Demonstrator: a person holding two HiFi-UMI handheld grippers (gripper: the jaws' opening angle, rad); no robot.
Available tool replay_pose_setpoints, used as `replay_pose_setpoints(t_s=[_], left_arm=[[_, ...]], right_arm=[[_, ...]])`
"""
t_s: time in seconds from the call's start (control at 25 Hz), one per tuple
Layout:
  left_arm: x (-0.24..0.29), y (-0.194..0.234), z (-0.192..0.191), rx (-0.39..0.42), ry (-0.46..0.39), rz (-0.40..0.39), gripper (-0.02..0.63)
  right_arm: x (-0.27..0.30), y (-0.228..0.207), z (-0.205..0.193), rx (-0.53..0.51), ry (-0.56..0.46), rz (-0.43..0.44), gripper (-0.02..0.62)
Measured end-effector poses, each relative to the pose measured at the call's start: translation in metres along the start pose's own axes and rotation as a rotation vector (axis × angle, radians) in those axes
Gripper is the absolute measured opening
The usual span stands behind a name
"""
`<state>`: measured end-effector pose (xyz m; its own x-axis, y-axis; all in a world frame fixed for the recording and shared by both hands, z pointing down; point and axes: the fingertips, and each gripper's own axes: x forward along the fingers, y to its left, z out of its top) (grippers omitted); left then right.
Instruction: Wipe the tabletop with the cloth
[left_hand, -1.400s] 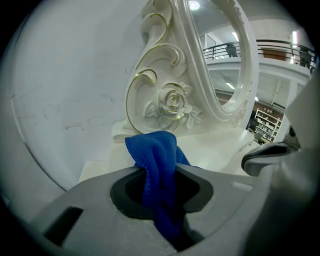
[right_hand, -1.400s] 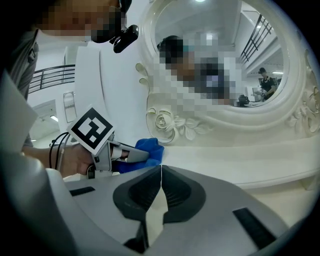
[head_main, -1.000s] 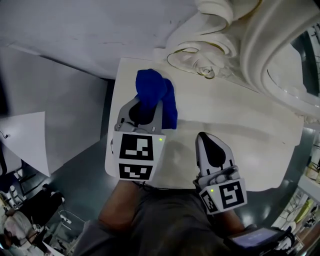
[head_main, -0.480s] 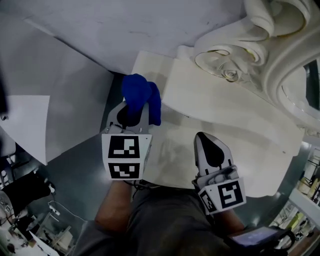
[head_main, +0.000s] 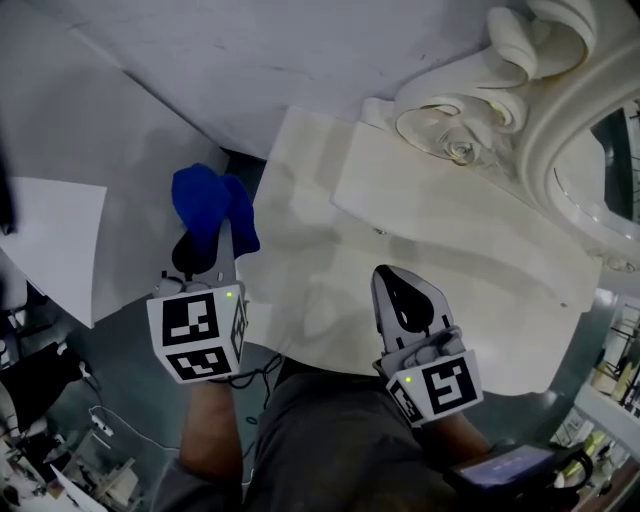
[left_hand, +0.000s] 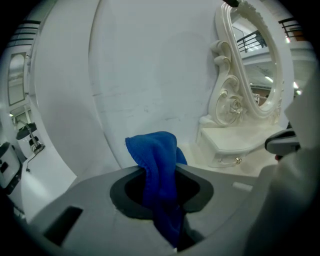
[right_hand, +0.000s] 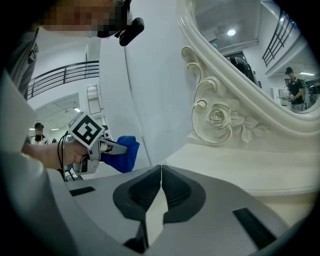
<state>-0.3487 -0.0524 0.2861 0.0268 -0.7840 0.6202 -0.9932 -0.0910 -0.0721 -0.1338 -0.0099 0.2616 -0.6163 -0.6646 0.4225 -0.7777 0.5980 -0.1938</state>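
Blue cloth (head_main: 203, 203), left of the bench (head_main: 320, 200) edge, is pinched in the left claw (head_main: 213, 245); the right claw (head_main: 388, 280) is pressed together.

Open tabletop (head_main: 330, 295) in front, ornate mirror frame (head_main: 530, 60) behind

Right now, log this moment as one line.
left tool: shut on blue cloth, past tabletop left edge | right tool: shut, empty, above tabletop
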Motion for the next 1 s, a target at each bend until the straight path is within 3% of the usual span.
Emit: replay_pose_setpoints(t_s=[0.28,0.72,1.0], left_arm=[[0.006,-0.003,-0.034,-0.028,0.058,-0.008,0.094],[0.050,-0.028,-0.096,0.016,0.175,-0.023,0.092],[0.059,-0.036,-0.099,0.045,0.153,-0.024,0.087]], right_arm=[[-0.001,0.005,-0.013,0.015,0.026,0.004,0.015],[-0.003,-0.011,-0.058,0.072,0.117,-0.045,0.015],[-0.013,-0.022,-0.079,0.093,0.150,-0.091,0.015]])
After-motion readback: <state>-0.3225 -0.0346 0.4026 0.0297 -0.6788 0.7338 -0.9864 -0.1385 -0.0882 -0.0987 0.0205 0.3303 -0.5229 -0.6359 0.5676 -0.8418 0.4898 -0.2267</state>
